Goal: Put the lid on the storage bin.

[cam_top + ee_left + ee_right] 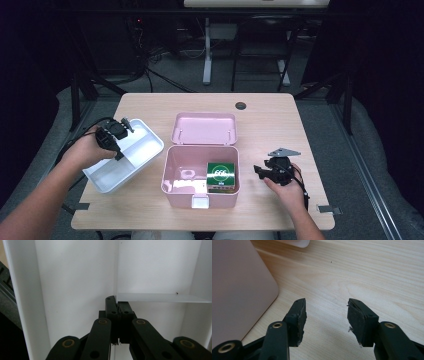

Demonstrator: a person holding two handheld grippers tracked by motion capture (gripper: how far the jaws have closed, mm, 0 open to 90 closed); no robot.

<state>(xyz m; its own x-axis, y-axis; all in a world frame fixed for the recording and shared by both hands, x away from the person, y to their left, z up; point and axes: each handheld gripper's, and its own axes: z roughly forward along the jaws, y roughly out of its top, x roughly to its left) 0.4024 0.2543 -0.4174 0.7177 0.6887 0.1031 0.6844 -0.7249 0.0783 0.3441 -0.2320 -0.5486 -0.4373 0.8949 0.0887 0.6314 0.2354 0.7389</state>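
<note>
1 hand-held gripper (117,305) clamped on white tray (75,277) divider (160,298)

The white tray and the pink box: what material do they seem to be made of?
The white tray looks like smooth, slightly glossy plastic: thin, straight moulded walls and dividers with soft reflections. The pink box seems to be matte moulded plastic too, with rounded corners and an even colour. Neither can be confirmed by sight alone.
</note>
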